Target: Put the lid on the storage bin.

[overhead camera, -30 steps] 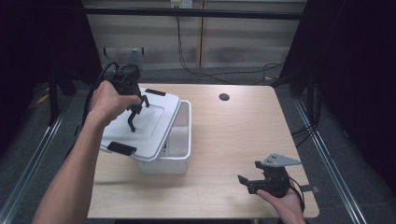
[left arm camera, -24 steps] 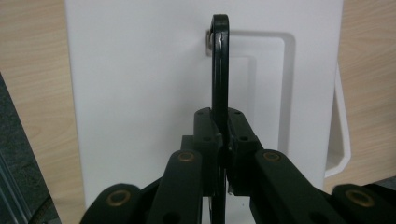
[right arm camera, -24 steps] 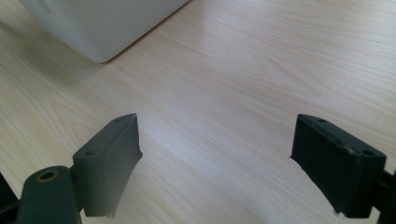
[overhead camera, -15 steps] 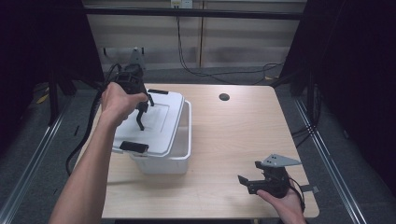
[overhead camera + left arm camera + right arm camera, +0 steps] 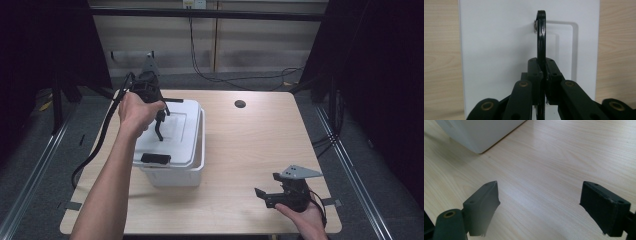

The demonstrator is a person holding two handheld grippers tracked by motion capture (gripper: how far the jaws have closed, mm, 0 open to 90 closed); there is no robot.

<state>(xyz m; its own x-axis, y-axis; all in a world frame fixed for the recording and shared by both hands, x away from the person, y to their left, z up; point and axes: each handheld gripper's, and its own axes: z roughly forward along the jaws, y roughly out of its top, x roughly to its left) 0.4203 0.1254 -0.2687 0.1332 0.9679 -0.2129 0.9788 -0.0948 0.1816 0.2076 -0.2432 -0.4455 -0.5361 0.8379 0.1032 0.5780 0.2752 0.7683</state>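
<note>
The left gripper (image 5: 543, 82) clamped the black handle (image 5: 540, 37) atop the white bin's lid (image 5: 172, 132); right gripper (image 5: 540, 207) gaped nearby.

Lab-type recording setup. Light wood table (image 5: 250, 150) with a cable hole (image 5: 240, 104), black curtains (image 5: 380, 75) on both sides, metal floor rails (image 5: 350, 165), cables (image 5: 210, 75) running down the panel wall (image 5: 250, 45) from a wall socket (image 5: 194, 4).

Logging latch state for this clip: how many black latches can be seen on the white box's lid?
2. One latch sits at the lid's near end, toward the person. The other latch is at the far end, partly hidden behind the left gripper, which grips the lid's handle.
</note>
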